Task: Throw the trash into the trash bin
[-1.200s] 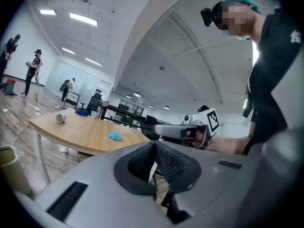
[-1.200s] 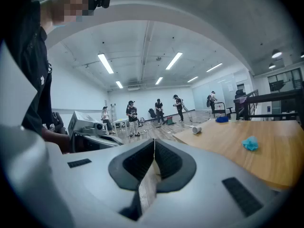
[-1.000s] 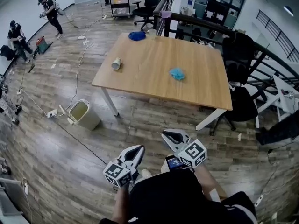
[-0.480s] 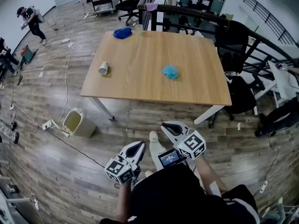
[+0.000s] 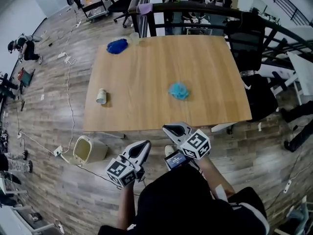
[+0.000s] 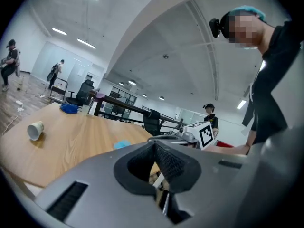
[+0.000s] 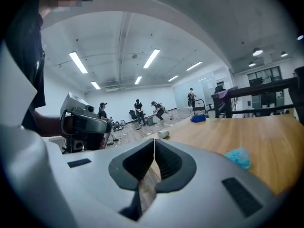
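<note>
Head view: wooden table with crumpled light-blue trash near its middle, a paper cup on its side toward the left edge, and a dark blue bundle at the far-left corner. Trash bin sits on the floor by the table's near-left corner, well apart from the trash. Left gripper and right gripper are at the near edge, short of everything.

Left gripper view: jaws clenched together, nothing between them; cup and blue trash lie ahead on the table.

Right gripper view: jaws clenched, empty; blue trash ahead to the right.
</note>
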Tool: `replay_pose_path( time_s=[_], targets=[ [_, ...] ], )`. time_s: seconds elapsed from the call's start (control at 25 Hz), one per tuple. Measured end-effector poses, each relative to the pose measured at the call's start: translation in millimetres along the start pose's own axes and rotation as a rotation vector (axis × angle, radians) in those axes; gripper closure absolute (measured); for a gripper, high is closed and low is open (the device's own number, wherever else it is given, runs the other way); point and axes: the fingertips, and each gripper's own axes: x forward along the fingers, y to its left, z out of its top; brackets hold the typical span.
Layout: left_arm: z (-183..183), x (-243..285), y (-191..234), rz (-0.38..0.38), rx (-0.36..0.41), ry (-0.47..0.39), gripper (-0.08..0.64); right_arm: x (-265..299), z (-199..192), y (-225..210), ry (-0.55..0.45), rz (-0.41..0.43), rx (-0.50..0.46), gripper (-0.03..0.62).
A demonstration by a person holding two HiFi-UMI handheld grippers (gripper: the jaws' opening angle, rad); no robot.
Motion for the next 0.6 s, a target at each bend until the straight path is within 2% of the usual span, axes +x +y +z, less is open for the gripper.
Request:
replay_pose_path(
  time_s=[0.12,0.4,0.6],
  targets=[
    [19,33,25,-0.012,0.053,0.022,0.563,9,9,-51,0.007,-0.049,0.047,0.594],
    [43,84,69,-0.031,0.051,0.026,0.563,32,31,-112,0.006,-0.084,0.045,0.594],
    [29,101,86,-0.077,0.004,0.086,0.563,32,15,-160,0.064,-0.266,0.041,0.592]
  ],
)
